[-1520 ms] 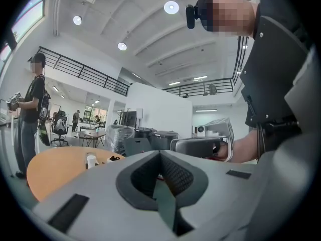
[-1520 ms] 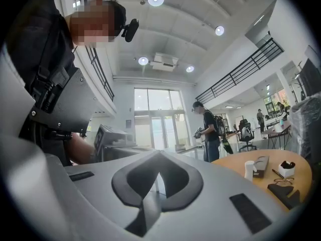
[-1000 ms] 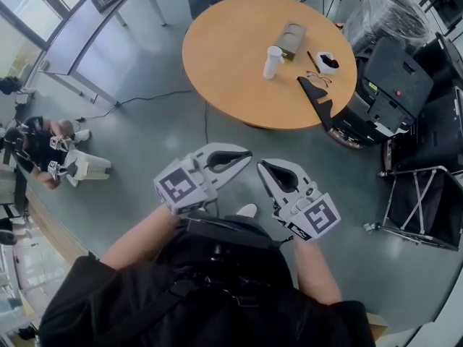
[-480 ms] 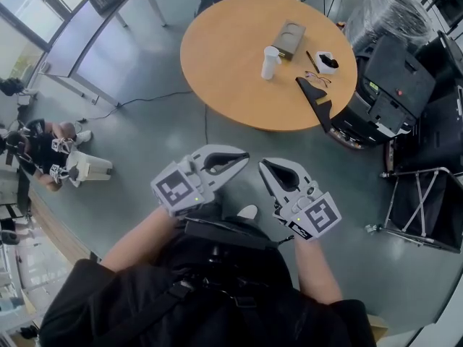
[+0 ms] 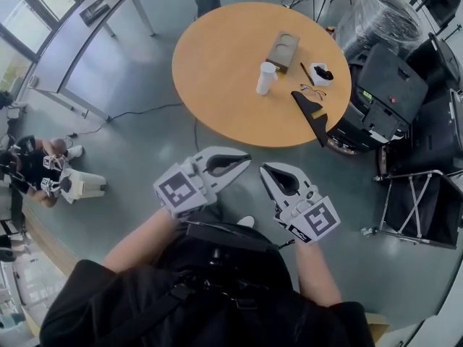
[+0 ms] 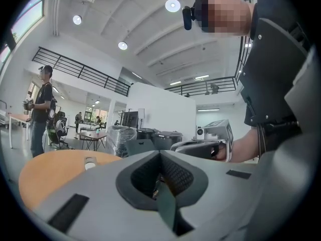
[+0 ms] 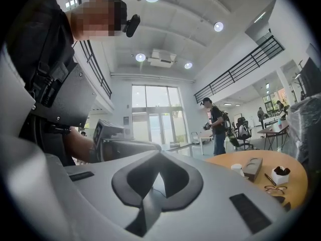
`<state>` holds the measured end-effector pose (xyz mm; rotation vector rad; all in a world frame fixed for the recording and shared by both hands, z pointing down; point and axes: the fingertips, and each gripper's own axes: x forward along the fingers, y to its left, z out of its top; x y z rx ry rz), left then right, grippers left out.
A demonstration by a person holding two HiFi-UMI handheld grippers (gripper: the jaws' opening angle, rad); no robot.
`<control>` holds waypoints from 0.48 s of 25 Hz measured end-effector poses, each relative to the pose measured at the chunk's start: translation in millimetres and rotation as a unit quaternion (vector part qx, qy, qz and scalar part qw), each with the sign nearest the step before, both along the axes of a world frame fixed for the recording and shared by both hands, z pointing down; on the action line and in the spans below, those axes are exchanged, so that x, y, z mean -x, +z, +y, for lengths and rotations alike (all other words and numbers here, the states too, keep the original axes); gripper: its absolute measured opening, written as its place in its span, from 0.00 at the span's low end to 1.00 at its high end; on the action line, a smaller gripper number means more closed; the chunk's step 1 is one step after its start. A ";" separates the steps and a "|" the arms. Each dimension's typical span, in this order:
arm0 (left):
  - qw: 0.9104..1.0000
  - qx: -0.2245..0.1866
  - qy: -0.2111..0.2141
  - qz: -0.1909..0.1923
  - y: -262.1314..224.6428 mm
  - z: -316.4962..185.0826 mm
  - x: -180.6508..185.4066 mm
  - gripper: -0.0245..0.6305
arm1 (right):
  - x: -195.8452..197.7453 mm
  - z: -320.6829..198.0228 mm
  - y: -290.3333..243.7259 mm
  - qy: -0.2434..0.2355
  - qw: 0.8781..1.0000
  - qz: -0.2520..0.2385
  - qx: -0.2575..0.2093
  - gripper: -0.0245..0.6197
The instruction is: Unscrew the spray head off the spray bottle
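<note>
Standing nearer in the head view than a second ago, the round wooden table [image 5: 217,71] fills more of the frame, while the two grippers keep much the same spot low in the view. The left gripper [image 5: 247,157] and right gripper [image 5: 263,169] are each clenched on nothing, clear of the table. One white spray bottle [image 5: 266,78] stands upright on the table, near one brown box [image 5: 282,49], one small white pot [image 5: 320,73] and one pair of glasses [image 5: 311,90].
</note>
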<state>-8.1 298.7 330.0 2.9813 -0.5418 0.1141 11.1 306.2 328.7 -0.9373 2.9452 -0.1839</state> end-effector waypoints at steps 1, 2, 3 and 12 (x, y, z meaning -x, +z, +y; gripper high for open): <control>1.000 -0.001 0.005 0.000 -1.8 -8.3 5.2 0.05 | 5.9 -8.6 -0.3 0.003 1.000 0.002 0.000 0.03; 1.000 -0.003 0.010 0.000 -2.9 -17.1 11.2 0.05 | 12.3 -18.0 -0.6 0.007 1.000 0.004 -0.001 0.03; 1.000 -0.004 0.014 0.001 -2.7 -26.5 17.6 0.05 | 19.0 -27.5 -0.7 0.011 1.000 0.005 -0.001 0.03; 0.999 -0.004 0.044 0.009 2.0 -108.6 64.6 0.05 | 68.5 -105.4 2.8 0.044 0.999 0.029 -0.003 0.03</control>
